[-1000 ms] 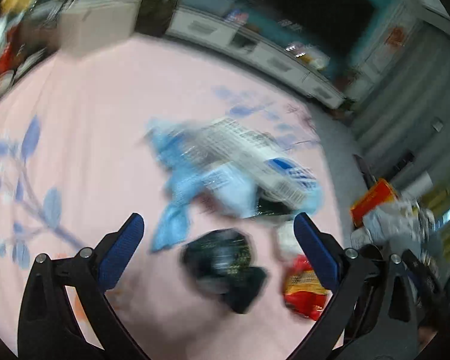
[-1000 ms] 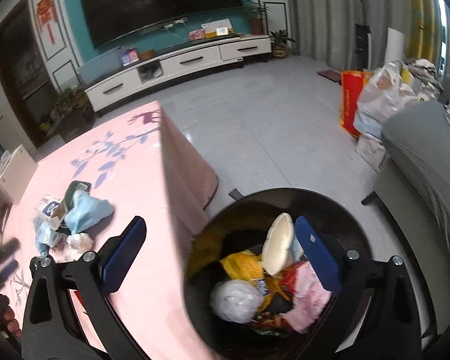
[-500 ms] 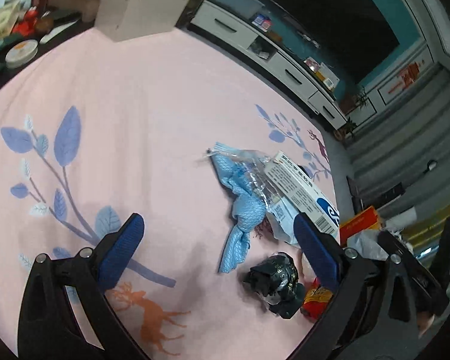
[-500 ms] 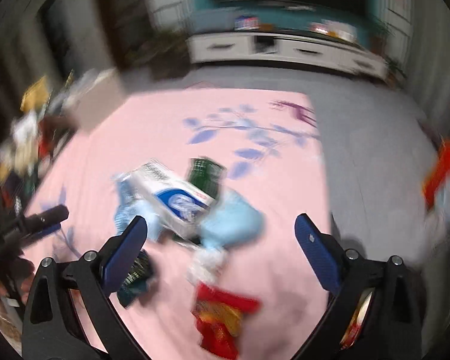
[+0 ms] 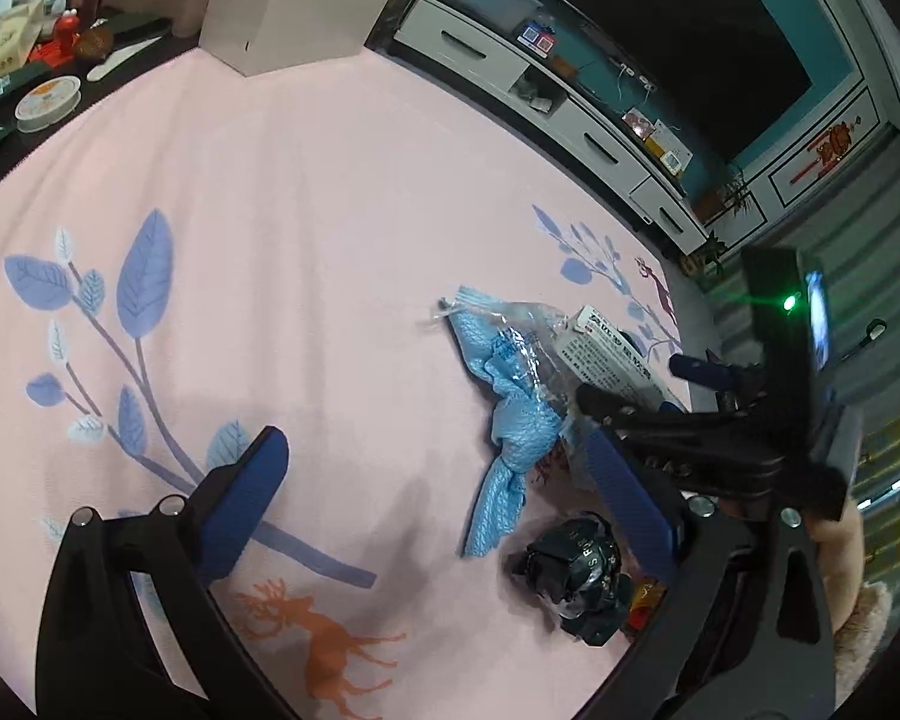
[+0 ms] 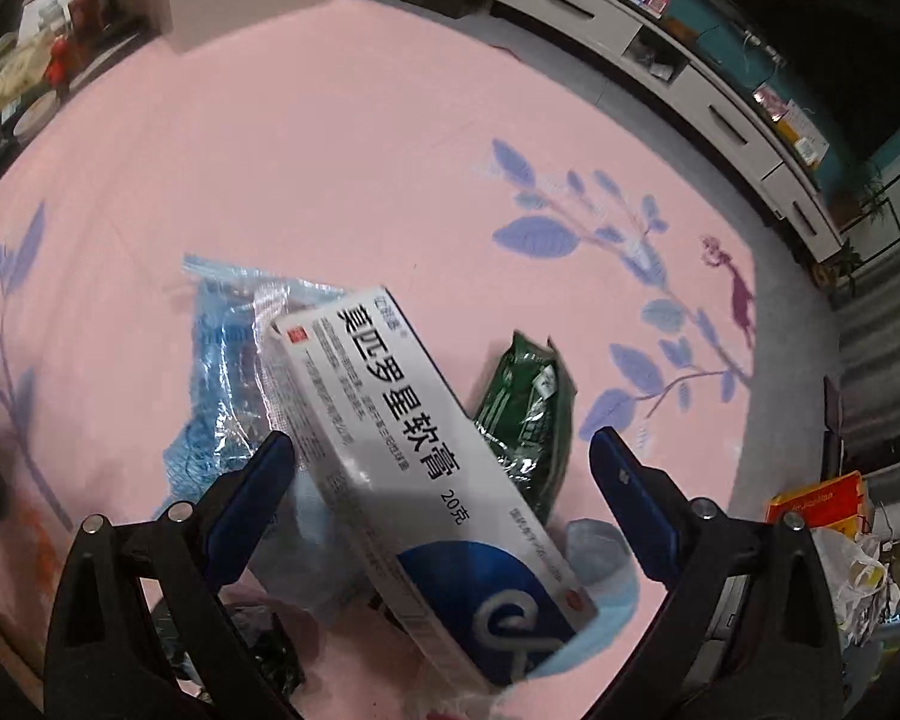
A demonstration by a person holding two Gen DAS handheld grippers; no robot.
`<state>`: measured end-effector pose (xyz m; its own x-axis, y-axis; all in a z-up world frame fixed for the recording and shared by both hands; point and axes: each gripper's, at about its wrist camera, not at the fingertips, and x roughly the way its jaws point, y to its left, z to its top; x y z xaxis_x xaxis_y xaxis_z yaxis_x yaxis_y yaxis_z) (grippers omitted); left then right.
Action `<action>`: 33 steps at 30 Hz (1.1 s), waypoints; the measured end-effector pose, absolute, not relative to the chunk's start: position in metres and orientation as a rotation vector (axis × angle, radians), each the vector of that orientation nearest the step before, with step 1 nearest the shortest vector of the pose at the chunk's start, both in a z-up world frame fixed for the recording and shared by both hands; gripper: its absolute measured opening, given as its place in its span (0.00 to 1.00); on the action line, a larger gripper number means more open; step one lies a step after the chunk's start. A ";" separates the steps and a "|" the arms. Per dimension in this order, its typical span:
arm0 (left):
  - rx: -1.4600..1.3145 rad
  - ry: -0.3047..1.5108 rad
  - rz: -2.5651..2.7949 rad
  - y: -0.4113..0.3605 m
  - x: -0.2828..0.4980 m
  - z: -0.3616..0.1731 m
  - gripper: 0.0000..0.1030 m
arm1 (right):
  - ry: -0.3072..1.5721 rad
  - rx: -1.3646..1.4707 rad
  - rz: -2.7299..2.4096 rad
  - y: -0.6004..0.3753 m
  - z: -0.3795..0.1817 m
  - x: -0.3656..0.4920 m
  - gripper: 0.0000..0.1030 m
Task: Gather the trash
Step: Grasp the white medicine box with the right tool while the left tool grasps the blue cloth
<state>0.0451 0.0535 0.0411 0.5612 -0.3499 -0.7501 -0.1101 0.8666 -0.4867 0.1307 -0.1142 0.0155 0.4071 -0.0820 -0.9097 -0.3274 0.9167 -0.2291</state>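
Right wrist view: the right gripper [image 6: 441, 483] is spread wide and holds nothing.
Table: the pink cloth with blue leaves [image 6: 342, 138] fills most of both views.
White box: the long white box [image 6: 414, 456] lies slanted between the two blue fingers, running from 11 o'clock down to 5 o'clock. It rests on top of the trash pile.
Blue net bag: the crinkly blue bag [image 6: 222, 360] sits at 9 o'clock from the box, partly under it.
Green packet: the small green packet [image 6: 525, 414] is just beside the box at 3 o'clock.
Black wrapper: in the left wrist view the crumpled black wrapper [image 5: 576, 570] lies at 5 o'clock, near the blue bag's tail.
Left gripper: the left gripper [image 5: 444, 504] is also spread wide, with nothing in it, hanging over the cloth.
How to do it well: I think the box is next. Turn the right fingers so they cross the thin sides of the box, go down, then squeeze softly so it does not slip or squash.
What changed: half a second ago the right view was blurry and farther from the pile. Now it is sharp and close, with the box right between the fingers. The right gripper now shows at 3 o'clock in the left view.
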 end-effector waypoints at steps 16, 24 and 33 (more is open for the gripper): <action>-0.523 0.975 -0.194 0.045 0.046 0.040 0.96 | 1.034 -0.128 0.247 -0.140 0.059 0.078 0.41; -0.531 0.989 -0.214 0.039 0.049 0.036 0.88 | 0.797 0.153 0.157 -0.204 0.099 -0.004 0.41; -0.483 1.016 -0.258 0.004 0.058 0.025 0.79 | 0.761 0.393 0.057 -0.257 0.078 -0.055 0.41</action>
